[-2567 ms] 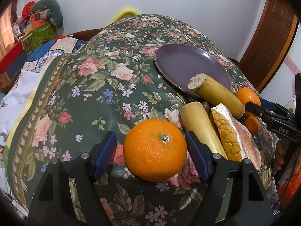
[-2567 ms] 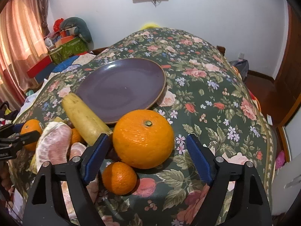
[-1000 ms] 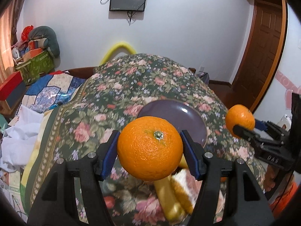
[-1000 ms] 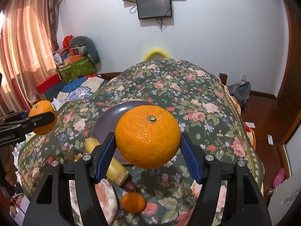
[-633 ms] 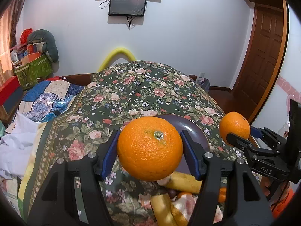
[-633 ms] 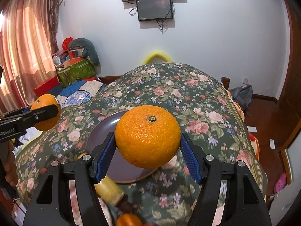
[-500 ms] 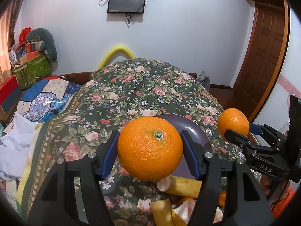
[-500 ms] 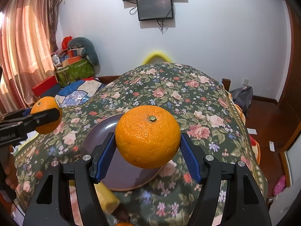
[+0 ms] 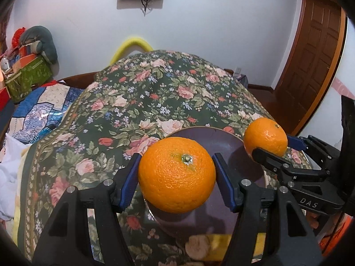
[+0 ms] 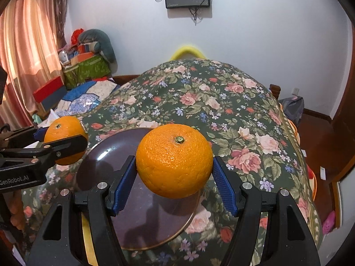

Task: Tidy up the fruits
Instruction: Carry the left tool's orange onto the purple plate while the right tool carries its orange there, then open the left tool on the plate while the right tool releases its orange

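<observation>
Floral tablecloth (image 9: 155, 102) carries a purple plate (image 10: 142, 217); both grippers' jaws clench oranges, left (image 9: 177, 175) and right (image 10: 174, 164), firm, round, roll-prone fruit, pinched across its middle

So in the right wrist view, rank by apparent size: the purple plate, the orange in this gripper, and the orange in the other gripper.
1. Purple plate
2. Right gripper's orange
3. Left gripper's orange

The second orange sits farther from the lens, so the two may really be alike.
</observation>
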`<state>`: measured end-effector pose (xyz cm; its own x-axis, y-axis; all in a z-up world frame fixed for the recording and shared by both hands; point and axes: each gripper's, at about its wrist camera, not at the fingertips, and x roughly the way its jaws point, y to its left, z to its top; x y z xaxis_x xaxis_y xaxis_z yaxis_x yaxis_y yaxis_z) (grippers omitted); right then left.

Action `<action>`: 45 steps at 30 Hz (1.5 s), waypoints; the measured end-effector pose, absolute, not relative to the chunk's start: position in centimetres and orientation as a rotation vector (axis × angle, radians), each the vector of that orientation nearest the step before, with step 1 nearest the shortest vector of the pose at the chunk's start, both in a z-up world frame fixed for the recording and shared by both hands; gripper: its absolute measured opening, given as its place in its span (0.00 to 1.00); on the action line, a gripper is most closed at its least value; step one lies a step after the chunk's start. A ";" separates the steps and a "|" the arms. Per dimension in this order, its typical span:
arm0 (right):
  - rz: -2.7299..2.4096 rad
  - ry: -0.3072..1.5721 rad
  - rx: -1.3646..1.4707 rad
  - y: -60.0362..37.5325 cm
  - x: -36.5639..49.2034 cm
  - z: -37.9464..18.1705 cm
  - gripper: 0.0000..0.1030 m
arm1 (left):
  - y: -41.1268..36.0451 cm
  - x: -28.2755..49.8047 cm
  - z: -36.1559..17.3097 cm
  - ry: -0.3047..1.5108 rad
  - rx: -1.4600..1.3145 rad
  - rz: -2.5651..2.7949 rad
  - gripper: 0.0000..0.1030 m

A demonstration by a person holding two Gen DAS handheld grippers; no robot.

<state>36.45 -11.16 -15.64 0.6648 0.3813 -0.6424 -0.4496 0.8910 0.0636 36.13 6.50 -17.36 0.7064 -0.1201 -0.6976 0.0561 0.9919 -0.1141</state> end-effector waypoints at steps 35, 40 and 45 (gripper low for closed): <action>0.522 0.794 -0.187 -9.1 38.5 -18.1 0.65 | 6.5 40.0 -20.8 0.882 -0.090 -0.091 0.67; 0.514 0.757 -0.166 -9.8 37.5 -16.4 0.66 | 6.1 38.5 -19.2 0.853 -0.068 -0.098 0.67; 0.501 0.723 -0.153 -10.5 36.1 -14.6 0.67 | 5.9 36.6 -17.1 0.821 -0.062 -0.094 0.67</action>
